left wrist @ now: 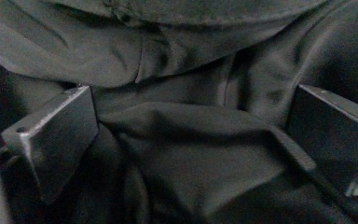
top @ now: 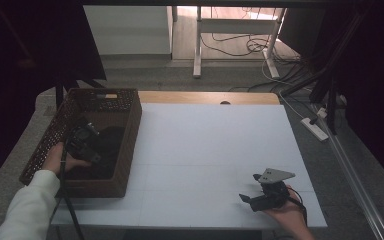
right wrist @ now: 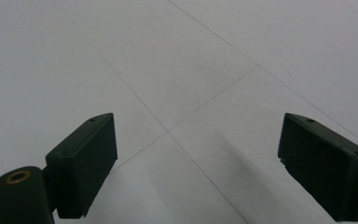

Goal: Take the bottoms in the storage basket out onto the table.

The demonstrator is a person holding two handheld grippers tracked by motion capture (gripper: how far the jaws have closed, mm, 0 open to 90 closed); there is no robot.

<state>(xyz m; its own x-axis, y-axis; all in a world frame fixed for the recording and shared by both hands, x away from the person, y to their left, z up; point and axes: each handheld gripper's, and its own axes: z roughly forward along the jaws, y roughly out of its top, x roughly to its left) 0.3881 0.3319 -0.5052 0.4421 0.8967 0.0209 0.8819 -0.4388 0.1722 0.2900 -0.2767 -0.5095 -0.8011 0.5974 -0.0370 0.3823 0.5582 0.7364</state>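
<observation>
The left hand-held gripper (left wrist: 186, 154), jaws spread, is reaching over dark cloth (left wrist: 182, 140) in the wicker basket (top: 130, 135); pinching a raised fold should grip best.

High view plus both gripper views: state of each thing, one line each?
Left gripper: open, down inside the basket, fingers apart over the dark cloth, not pinching it.
Right gripper: open, nothing between the fingers, low over the white table top.
Dark cloth: crumpled, lying in the basket.
Wicker basket: upright at the table's left edge, cloth inside.
White table top: bare around the right gripper.
</observation>
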